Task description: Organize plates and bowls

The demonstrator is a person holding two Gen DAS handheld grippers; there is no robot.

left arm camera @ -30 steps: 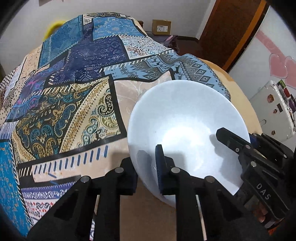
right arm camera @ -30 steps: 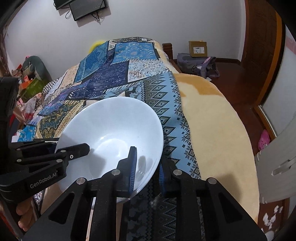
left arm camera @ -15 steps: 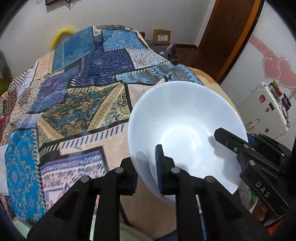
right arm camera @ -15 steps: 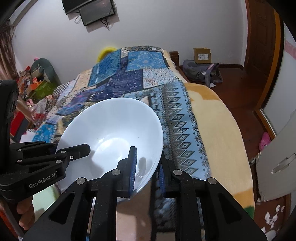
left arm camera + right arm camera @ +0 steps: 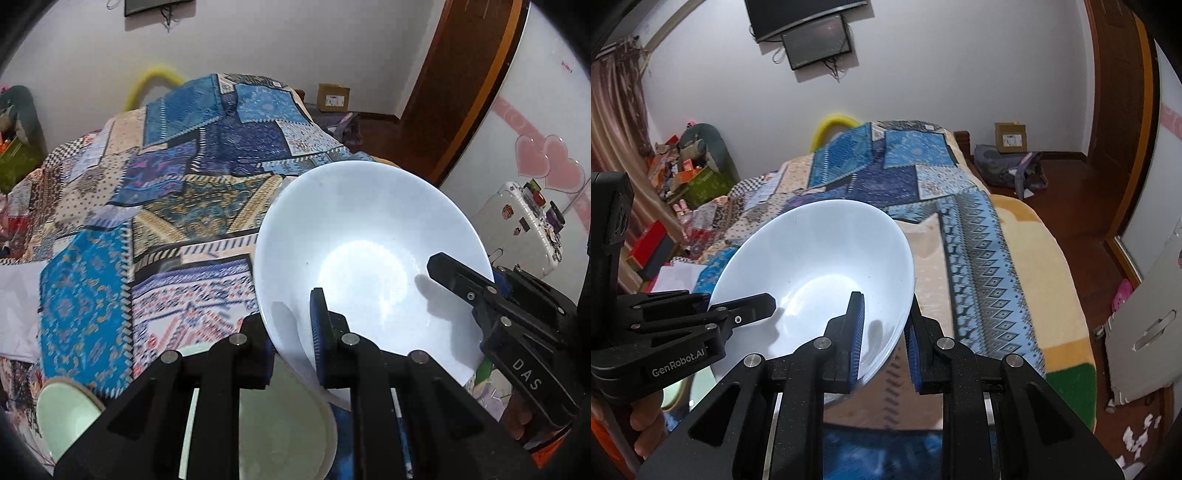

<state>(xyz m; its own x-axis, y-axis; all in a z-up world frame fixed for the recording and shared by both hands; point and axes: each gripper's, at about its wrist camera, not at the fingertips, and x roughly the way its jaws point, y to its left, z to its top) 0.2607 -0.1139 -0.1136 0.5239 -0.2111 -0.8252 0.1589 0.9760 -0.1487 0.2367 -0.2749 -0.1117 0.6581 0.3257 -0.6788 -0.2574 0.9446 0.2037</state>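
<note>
A large white bowl (image 5: 362, 240) hangs tilted in the air above the bed, held from two sides. My left gripper (image 5: 291, 332) is shut on its near rim, one blue pad inside the bowl and one outside. My right gripper (image 5: 476, 277) clamps the rim on the right. In the right wrist view the white bowl (image 5: 812, 258) fills the middle, my right gripper (image 5: 884, 339) is shut on its near edge, and the left gripper (image 5: 735, 301) bites the rim at the left. Two pale green plates (image 5: 284, 424) (image 5: 62, 410) lie below.
A patchwork blanket (image 5: 184, 177) covers the bed (image 5: 1027, 266) under the bowl. A white suitcase (image 5: 524, 221) and a brown door (image 5: 461, 81) are at the right. A cardboard box (image 5: 1010, 137) and a bag (image 5: 1008, 168) sit on the floor. Clutter (image 5: 687, 173) lines the left wall.
Both grippers have risen and drawn back from the bed with the bowl between them. More of the room shows, and the green plates have come into view below.
</note>
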